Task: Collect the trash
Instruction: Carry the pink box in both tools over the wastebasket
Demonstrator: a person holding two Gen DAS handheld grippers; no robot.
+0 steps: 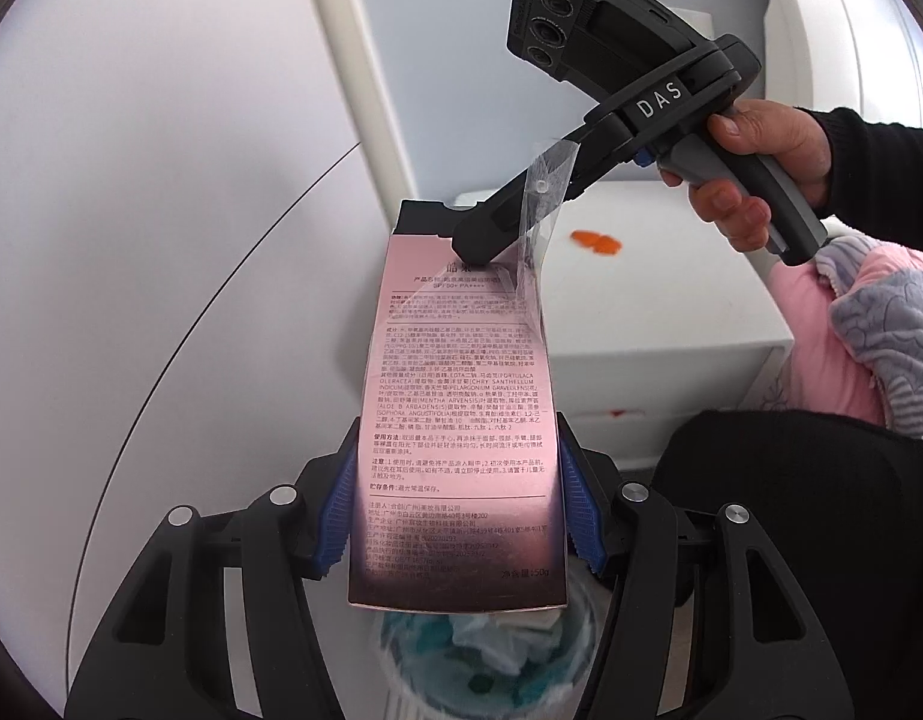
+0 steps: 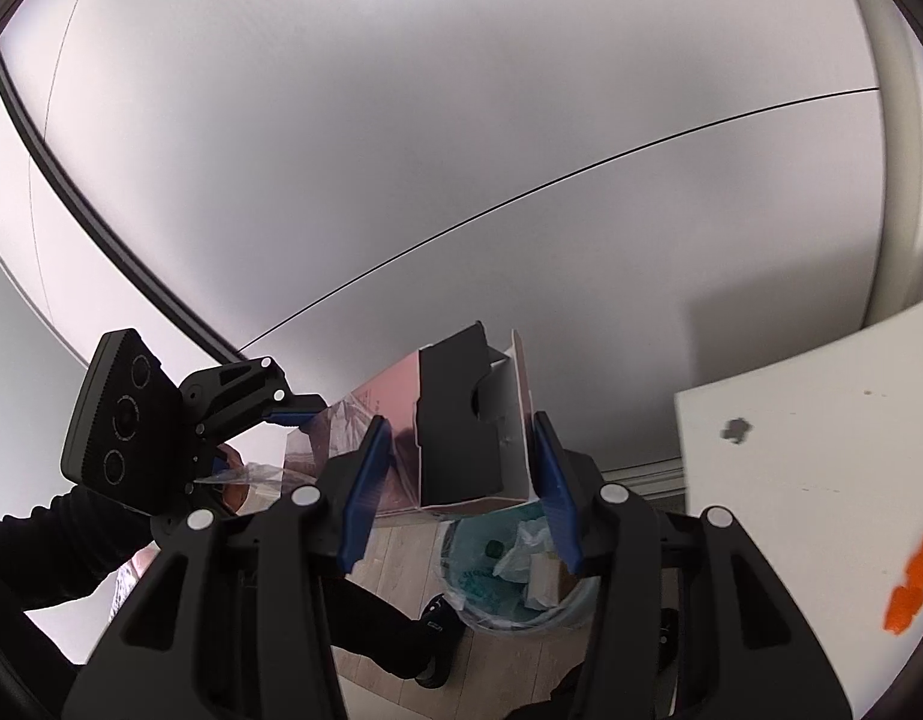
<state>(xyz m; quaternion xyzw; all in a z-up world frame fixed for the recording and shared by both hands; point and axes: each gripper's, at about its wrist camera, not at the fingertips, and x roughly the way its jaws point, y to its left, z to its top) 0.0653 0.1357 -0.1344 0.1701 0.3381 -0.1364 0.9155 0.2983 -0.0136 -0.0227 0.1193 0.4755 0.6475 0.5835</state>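
White cabinet top [image 1: 671,276] is carrying orange scraps [image 1: 596,242] on the right, bin [image 2: 515,576] sitting below on the wood floor [image 2: 395,546]. Left gripper [image 1: 455,510] is clamping the pink carton's [image 1: 455,420] near end at half-width; right gripper [image 2: 461,480] is pinching its open far end.

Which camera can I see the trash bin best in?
The right wrist view: the bin, lined and full of rubbish, sits open below the pink box. In the left wrist view, the box hides most of it.
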